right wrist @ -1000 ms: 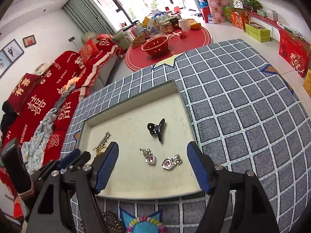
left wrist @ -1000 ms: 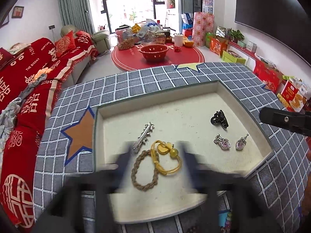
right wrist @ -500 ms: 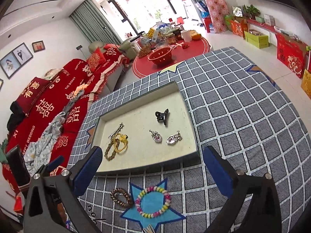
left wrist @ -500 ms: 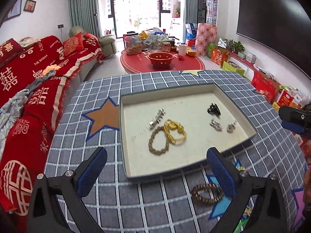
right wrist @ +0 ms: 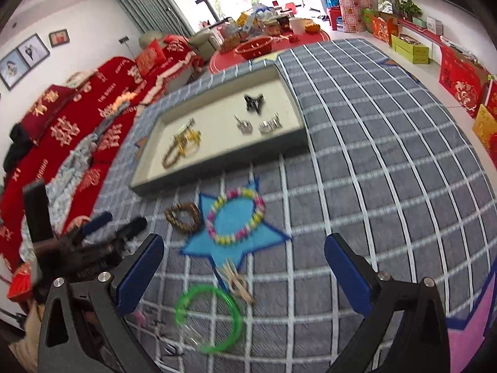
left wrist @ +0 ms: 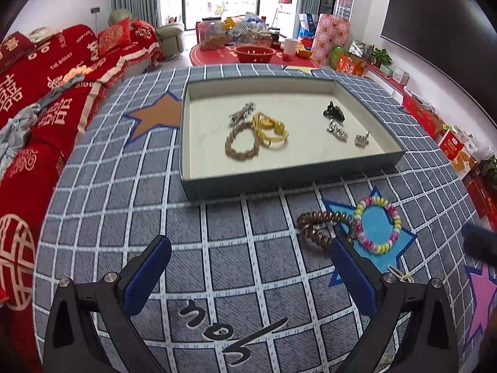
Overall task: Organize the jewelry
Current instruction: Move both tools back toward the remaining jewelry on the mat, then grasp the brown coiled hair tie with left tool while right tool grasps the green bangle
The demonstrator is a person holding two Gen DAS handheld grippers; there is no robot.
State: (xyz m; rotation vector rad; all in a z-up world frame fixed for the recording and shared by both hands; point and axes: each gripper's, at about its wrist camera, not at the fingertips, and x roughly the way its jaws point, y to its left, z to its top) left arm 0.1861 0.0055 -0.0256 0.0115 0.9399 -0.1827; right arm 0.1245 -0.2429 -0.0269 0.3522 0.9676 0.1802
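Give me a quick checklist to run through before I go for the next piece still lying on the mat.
1. Left hand-held gripper open and holding nothing: ok.
2. Right hand-held gripper open and holding nothing: ok.
3. Pieces still outside the tray: brown coil bracelet, pastel bead bracelet, green bangle: not ok, still on the mat.
4. Coil and bead bracelets apart enough to grab one alone: not ok, they touch in the left view.
5. Bare tray floor left for more pieces: ok, near the front wall.
6. Small pale clip beside the bangle, what it is: cannot tell, blurred.
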